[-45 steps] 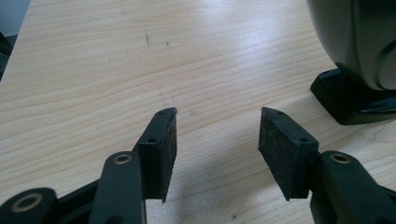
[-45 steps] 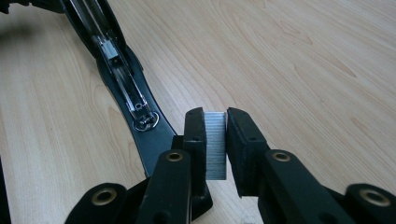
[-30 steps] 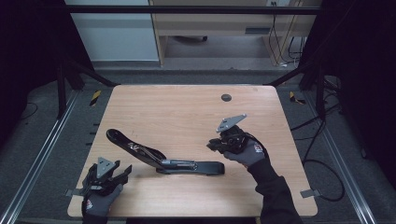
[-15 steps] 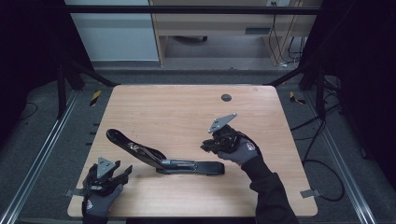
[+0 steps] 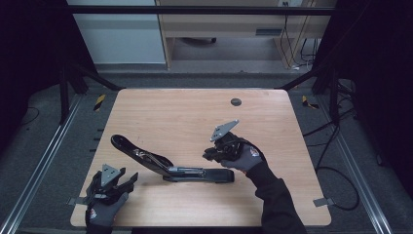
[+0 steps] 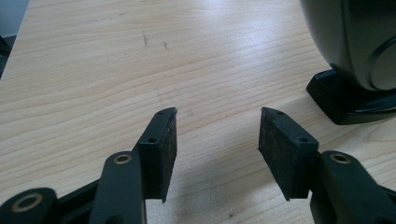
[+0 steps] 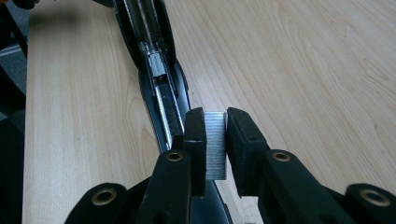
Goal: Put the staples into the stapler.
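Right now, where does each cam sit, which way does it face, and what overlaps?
High view: above the person's side, facing forward and down on the table; both gloved hands show.
Left gripper view: on the left gripper, looking along open jaws over bare wood.
Right gripper view: on the right gripper, jaws shut on a staple strip.
Shared: the opened stapler.
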Available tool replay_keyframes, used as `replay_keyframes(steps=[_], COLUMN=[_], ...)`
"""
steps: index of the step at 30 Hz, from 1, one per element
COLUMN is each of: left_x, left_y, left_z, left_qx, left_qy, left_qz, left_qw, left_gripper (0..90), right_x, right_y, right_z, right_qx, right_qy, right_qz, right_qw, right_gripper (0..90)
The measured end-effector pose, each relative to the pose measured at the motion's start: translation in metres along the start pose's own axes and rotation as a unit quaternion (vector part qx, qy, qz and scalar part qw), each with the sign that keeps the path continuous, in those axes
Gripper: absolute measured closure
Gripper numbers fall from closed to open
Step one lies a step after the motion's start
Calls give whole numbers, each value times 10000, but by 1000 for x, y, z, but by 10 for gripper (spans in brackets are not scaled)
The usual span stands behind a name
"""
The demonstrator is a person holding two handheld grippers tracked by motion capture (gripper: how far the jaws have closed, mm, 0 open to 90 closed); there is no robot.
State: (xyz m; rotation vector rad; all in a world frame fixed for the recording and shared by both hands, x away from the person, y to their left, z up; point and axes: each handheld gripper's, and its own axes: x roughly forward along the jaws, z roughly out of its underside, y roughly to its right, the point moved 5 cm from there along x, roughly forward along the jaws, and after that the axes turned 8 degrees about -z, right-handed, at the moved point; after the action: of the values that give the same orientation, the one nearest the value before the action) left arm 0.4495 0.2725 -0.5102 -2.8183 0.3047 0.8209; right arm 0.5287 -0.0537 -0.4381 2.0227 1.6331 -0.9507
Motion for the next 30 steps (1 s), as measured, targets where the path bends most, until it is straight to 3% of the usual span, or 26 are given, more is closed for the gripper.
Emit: replay_keyframes(steps=[30], left_x=[1], left_y=[2], left_z=[1], left_qx=[30], left_qy=[-15], left_qz=[41], left_qw=[10000], left_gripper=[465], right_x=[23], right_y=[-9], right_z=[-6], right_qx=[-359], right_qy=[-490], right_qz=[-417], right_qw=[9973], right_gripper=[783])
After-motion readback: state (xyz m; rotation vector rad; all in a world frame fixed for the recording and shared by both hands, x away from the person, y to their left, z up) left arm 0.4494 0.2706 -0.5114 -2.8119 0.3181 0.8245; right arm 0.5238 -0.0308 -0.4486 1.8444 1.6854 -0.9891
